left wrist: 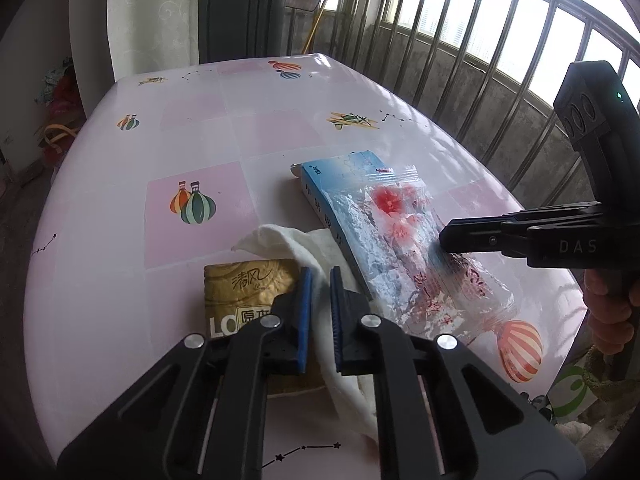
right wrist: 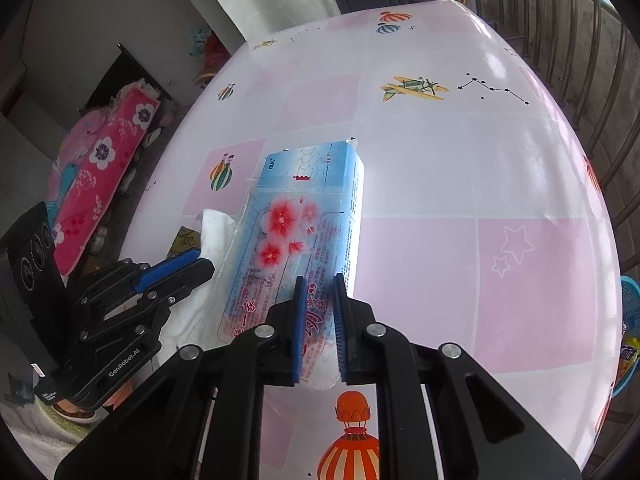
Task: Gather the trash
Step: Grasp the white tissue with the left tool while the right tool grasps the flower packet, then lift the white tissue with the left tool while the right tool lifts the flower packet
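Clear wrapper point(right wrist: 280, 240) with red flowers lying lengthwise over a blue box point(right wrist: 320, 164), near end overhanging the box toward the camera. Pinched at that near end by the right tongs point(right wrist: 320, 278), blue pads clenched on the film from both sides. From the left wrist view, same tongs seen side-on, tips pressed together on the wrapper's edge.

Just left of the box, a crumpled white tissue point(left wrist: 288, 240), touching the box's long side and trailing toward the near edge of the worktop point(left wrist: 160, 120). Caught between the pads of the left tongs point(left wrist: 320, 270), clamped tight on a fold of it. Under the tissue's left part, a gold tissue pack point(left wrist: 248, 284), flat, partly hidden by the left finger.

All of it on the near half of the pink worktop, printed with balloons, planes and star lines; far half bare. Behind the right tongs, part of a hand point(left wrist: 604, 296) around the grip. Beyond the worktop, a metal railing point(left wrist: 480, 60) before bright windows. At the far right, low beside the worktop, a blue basket point(right wrist: 630, 308).
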A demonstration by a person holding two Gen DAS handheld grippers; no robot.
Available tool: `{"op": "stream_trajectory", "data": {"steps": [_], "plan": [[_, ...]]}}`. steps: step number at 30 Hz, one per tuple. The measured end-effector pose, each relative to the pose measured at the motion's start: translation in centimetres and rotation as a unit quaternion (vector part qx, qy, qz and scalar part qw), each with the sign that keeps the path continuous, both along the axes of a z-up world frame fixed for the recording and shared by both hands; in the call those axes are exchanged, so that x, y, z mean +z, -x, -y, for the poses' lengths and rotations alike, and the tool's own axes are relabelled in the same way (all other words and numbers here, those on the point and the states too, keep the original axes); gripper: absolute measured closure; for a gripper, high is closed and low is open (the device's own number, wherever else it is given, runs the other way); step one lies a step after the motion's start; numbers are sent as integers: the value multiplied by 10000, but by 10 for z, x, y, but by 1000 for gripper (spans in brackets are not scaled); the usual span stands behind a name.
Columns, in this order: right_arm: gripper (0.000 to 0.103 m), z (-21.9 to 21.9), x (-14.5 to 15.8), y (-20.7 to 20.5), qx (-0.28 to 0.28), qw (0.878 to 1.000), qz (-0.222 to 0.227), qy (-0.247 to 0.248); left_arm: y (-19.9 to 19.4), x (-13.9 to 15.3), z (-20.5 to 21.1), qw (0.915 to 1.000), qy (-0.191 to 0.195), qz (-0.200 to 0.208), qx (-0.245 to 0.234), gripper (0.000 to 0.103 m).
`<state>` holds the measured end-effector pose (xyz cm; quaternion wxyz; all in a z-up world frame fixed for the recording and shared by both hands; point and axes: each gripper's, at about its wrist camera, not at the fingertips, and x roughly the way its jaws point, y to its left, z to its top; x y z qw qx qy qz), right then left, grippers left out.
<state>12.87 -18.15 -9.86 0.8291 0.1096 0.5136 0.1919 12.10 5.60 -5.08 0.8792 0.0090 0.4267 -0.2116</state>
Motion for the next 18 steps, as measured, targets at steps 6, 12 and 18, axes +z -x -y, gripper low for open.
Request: {"op": "stream_trajectory", "data": {"steps": [6,12,18], "plan": [[99,11,7,3,-118,9998,134,-118,-1,7,-12,9990,423,-65,154,102],[99,29,16,7,-324,9985,274,-335,3,34,-32,9936,1099,38,251,102],[99,30,15,9,-334,9980,294,-446,5,57,-59,9901,1273,140,572,102]]}}
